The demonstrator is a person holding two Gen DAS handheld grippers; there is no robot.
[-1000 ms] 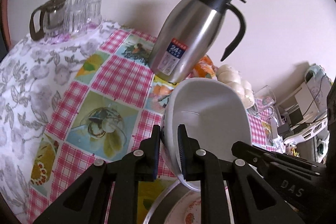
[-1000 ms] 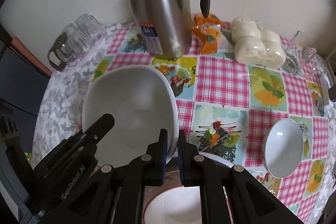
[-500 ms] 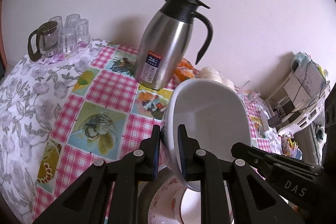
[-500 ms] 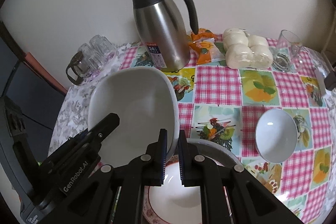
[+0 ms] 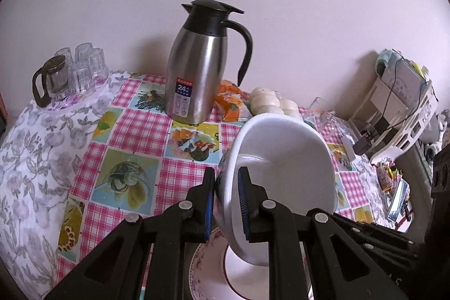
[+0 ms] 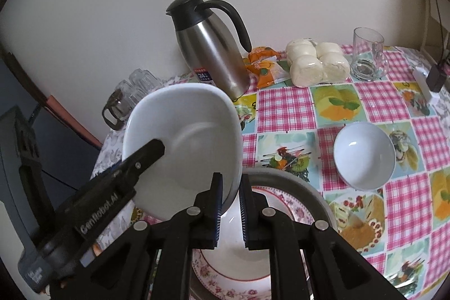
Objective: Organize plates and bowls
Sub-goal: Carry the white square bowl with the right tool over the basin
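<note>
A large white squarish bowl (image 5: 284,159) hangs tilted above the table, held by both grippers at opposite sides. My left gripper (image 5: 226,205) is shut on its left rim. In the right wrist view the same bowl (image 6: 182,139) has my right gripper (image 6: 230,205) shut on its near right rim, and a left gripper finger (image 6: 140,159) lies across its inside. Right under it a floral-rimmed plate (image 6: 287,205) with a white dish inside rests on a grey plate (image 6: 306,187). A small white bowl (image 6: 364,156) stands alone on the checked tablecloth to the right.
A steel thermos jug (image 6: 213,55) stands at the back by the wall, with an orange packet (image 6: 263,63), bagged white buns (image 6: 315,63) and a glass mug (image 6: 367,55) to its right. A glass teapot and tumblers (image 5: 70,72) fill the back left corner. A cluttered shelf (image 5: 402,100) stands right of the table.
Both grippers rose and drew back from the wall with the big bowl still held. The jug looks smaller and farther, and more of the floral plate shows below the bowl.
</note>
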